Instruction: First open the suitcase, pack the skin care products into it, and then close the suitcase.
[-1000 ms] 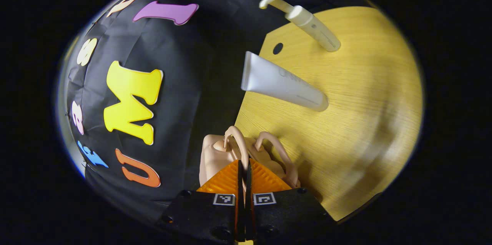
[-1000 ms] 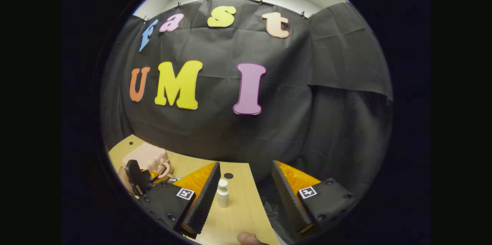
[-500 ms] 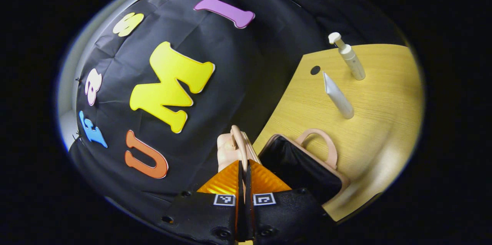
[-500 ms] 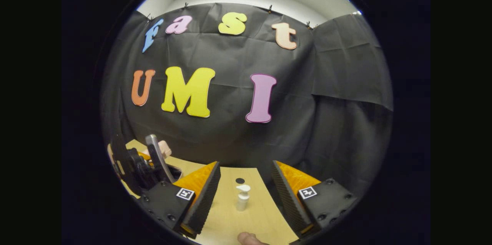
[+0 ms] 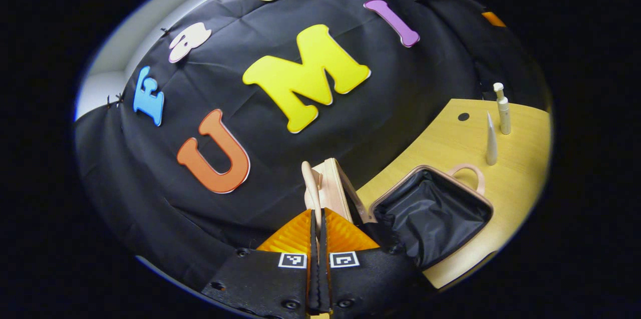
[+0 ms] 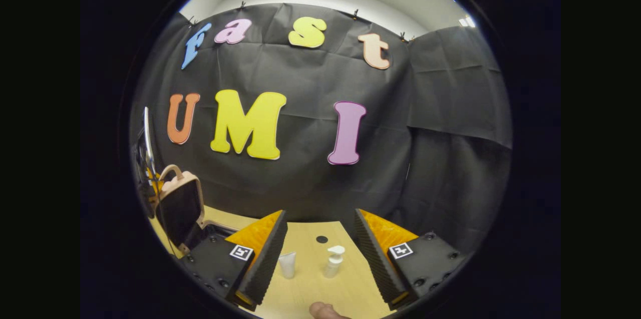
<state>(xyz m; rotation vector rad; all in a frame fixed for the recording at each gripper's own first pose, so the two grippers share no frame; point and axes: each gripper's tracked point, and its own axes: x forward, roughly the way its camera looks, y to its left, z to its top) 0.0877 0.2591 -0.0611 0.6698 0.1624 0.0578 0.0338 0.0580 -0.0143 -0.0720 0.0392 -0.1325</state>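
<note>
Black cloth is hanging behind a pale wooden table (image 5: 465, 138), which is carrying the open suitcase (image 5: 430, 209) and two skin care products. In the left gripper view, the left gripper (image 5: 316, 219) is sitting at six o'clock with its fingers pressed together on the handle (image 5: 310, 186) of the suitcase lid (image 5: 333, 189), which is standing upright on edge. The dark-lined lower half is lying open on the table at about four o'clock, a second handle (image 5: 468, 174) showing past its far rim. Beyond it, near three o'clock, a white tube (image 5: 491, 139) is standing just beside a pump bottle (image 5: 502, 108), the two apart from each other. In the right gripper view, the right gripper (image 6: 320, 254) is holding its fingers wide apart above the table, and between them the tube (image 6: 287, 264) and the pump bottle (image 6: 333, 261) are standing side by side; the raised lid (image 6: 180, 206) is showing at eight o'clock.
</note>
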